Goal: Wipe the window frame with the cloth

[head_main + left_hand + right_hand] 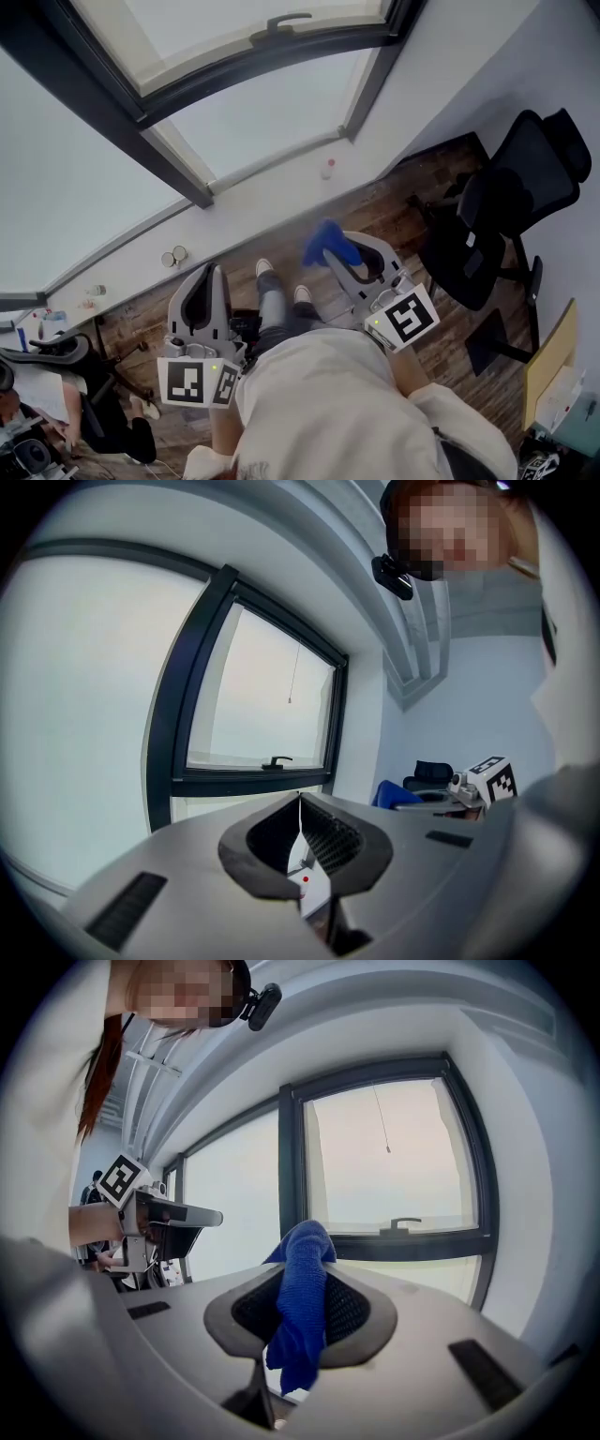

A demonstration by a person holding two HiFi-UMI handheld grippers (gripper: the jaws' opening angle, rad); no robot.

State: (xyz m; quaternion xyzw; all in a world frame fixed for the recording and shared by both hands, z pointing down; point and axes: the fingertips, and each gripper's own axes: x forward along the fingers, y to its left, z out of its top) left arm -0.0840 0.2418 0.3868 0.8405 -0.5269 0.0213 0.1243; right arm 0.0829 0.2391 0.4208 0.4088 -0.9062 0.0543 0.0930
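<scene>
Nearest the head camera is the person's light top [328, 403], with one marker cube at either side. Each cube carries a black-and-white square code pattern and no lettering: left cube [192, 382], right cube [408, 319].

Left gripper [299, 799]: jaws are closed tip to tip, with nothing between them. It is held level with the right gripper and well apart from it.

Right gripper [305, 1274]: jaws are clamped on the blue cloth [300, 1312]. One bunched end stands above the jaw tips and the other hangs below the pads. In the head view, the cloth [328, 246] lies over the wooden floor [394, 211], short of the white sill [272, 202].

On the sill stands a small bottle [327, 169]; its label is too small to read. Beyond the sill is the dark window frame [169, 155], which neither gripper touches. Its handle [281, 21] is mounted on the lower sash bar.
</scene>
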